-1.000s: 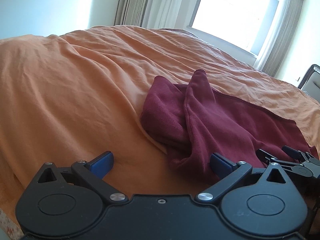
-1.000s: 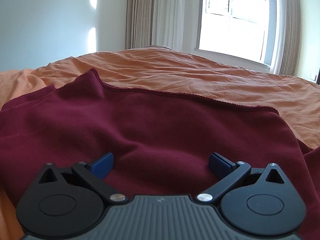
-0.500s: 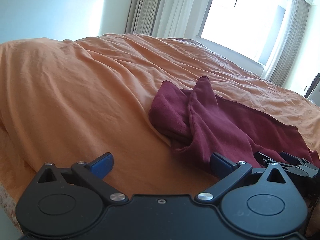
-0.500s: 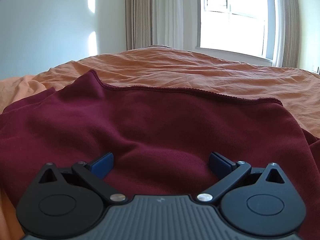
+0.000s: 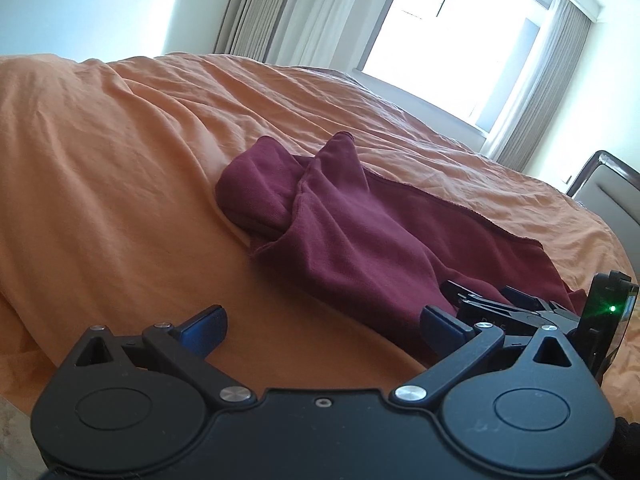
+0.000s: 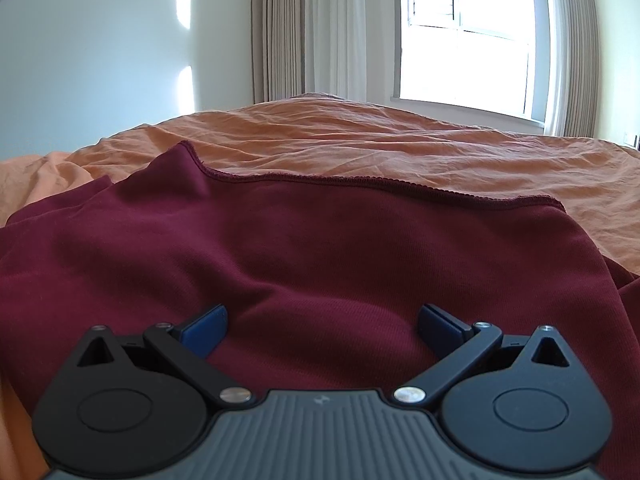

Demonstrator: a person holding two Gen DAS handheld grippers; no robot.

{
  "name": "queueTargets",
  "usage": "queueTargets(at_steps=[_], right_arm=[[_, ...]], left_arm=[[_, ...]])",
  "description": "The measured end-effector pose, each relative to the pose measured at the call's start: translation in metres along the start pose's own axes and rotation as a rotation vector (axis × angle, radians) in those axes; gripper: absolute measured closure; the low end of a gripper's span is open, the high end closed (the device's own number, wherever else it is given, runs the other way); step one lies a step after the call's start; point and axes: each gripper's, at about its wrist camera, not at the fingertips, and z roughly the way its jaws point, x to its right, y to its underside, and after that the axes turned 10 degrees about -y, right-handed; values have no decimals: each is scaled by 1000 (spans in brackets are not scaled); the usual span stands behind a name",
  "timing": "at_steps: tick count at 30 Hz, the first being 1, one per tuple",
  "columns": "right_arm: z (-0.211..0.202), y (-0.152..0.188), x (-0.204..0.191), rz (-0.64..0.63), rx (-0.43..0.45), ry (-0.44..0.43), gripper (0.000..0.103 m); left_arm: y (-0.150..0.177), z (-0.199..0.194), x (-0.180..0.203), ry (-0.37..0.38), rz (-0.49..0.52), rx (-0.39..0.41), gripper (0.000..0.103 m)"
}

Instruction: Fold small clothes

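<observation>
Folding has barely begun, by the look of it. One dark maroon knit garment [image 5: 352, 236] lies rumpled on the orange bedspread [image 5: 120, 184], filling the middle of the left wrist view and running toward the lower right of the frame. Its far end is bunched into two soft humps, one lapped over the other, and a stitched hem [image 6: 360, 182] runs across the middle of the right wrist view in a wavy line, not a straight one. I see no clean crease and no squared edge anywhere, so I judge nearly all of the work remains: flatten the cloth, bring one side over, then halve it.

The left tool [image 5: 320, 326] sits low at the bottom of its frame with its blue pads spread wide and nothing between them; bare bedspread shows in the gap, and the garment's near edge lies just beside its right-hand pad. The right tool [image 6: 322, 326] is equally wide open and grips nothing, though it hangs directly over the maroon fabric, which swells up between its fingers. It also appears at the lower right of the left view, close over the cloth's near end.

Window [image 6: 464, 40] and grey curtains [image 6: 280, 32] fill the upper part of the right view.
</observation>
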Motion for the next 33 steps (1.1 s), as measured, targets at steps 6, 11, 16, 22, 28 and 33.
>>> queueTargets(at_steps=[6,11,16,22,28,33], right_arm=[[0,0,0,0,0,-1,0],[0,0,0,-1,0,0,0],[0,0,0,0,0,0,0],[0,0,0,-1,1,-1,0],[0,0,0,-2,1,1,0],[-2,0,-4,-13,3,13,0]], left_arm=[[-4,7,6,14,-4,10,1],[-9,10,9,29,-13,30,1],[-12,21,4,17,-52,34,1],[-15,23,2,8,-101,59,1],[-17,25,10,1,-71,62,2],[-19,31,6,4,-94,42,2]])
